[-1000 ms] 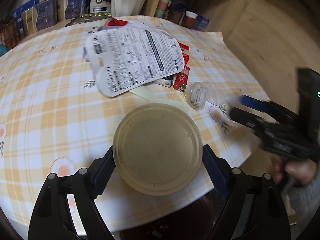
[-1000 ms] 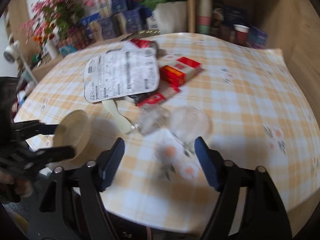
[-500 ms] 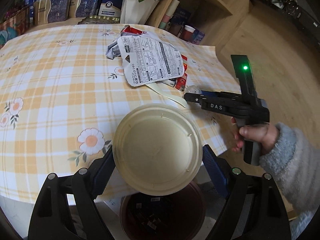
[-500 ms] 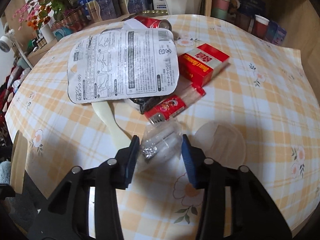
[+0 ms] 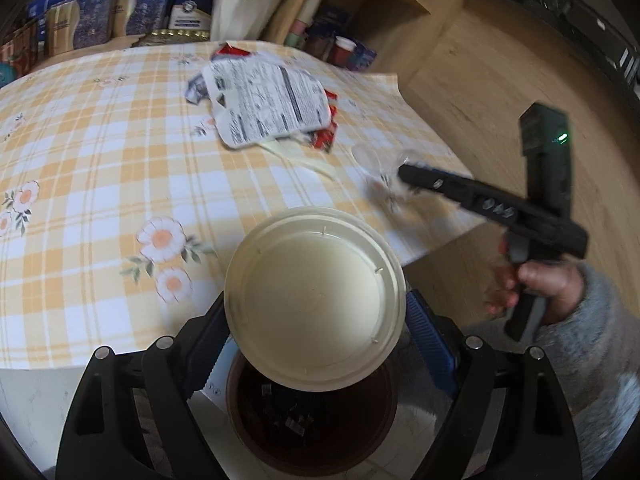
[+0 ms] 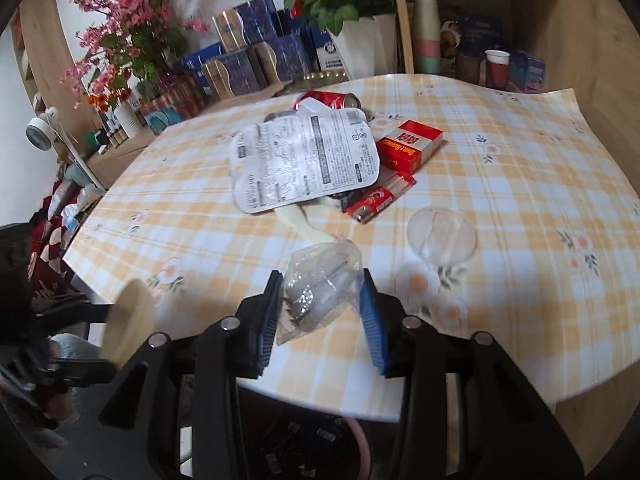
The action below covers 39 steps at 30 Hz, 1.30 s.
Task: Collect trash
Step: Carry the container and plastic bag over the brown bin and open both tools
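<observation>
Right hand-held gripper [image 6: 322, 312] closing, crumpled clear wrapper [image 6: 320, 284] pinched between its pads.

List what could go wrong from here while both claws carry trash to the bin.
1. The right claw is closing on a thin crumpled clear wrapper; flimsy plastic may slip out before it reaches the bin.
2. The left claw holds the wide bowl only by its rim above the brown bin, partly over the table edge; released early, it could miss.
</observation>
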### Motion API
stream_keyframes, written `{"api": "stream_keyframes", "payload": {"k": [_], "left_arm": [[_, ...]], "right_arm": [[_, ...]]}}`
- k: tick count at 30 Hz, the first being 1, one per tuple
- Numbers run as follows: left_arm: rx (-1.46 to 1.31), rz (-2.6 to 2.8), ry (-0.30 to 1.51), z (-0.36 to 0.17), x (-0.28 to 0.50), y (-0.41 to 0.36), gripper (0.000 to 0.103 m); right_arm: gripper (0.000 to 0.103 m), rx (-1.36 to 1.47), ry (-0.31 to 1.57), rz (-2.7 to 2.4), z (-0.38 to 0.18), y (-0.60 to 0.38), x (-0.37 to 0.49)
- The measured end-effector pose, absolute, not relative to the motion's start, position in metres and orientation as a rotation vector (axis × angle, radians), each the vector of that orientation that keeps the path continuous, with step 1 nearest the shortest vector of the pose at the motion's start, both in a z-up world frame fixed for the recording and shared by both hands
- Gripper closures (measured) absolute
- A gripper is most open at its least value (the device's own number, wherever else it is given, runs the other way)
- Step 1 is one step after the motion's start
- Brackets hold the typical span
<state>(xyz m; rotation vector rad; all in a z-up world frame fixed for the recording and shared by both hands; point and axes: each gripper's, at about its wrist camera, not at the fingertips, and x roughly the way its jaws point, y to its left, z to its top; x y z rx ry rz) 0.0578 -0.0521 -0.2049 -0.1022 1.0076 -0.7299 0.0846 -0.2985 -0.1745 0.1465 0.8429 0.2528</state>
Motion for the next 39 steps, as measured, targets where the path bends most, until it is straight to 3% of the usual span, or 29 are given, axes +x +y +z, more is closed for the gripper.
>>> {"api": "stream_keyframes", "payload": {"k": [24, 39], "left_arm": [[0.272, -0.836, 1.133, -0.279, -0.001, -0.114, 0.018], [0.130, -0.647, 1.001, -0.257, 0.002, -0.074, 0.010]], "right_arm": [[0.063, 0.179, 0.819, 0.197, -0.164, -0.314, -0.008], [0.063, 0.157, 0.929, 0.248, -0.205, -0.282, -0.018]]}}
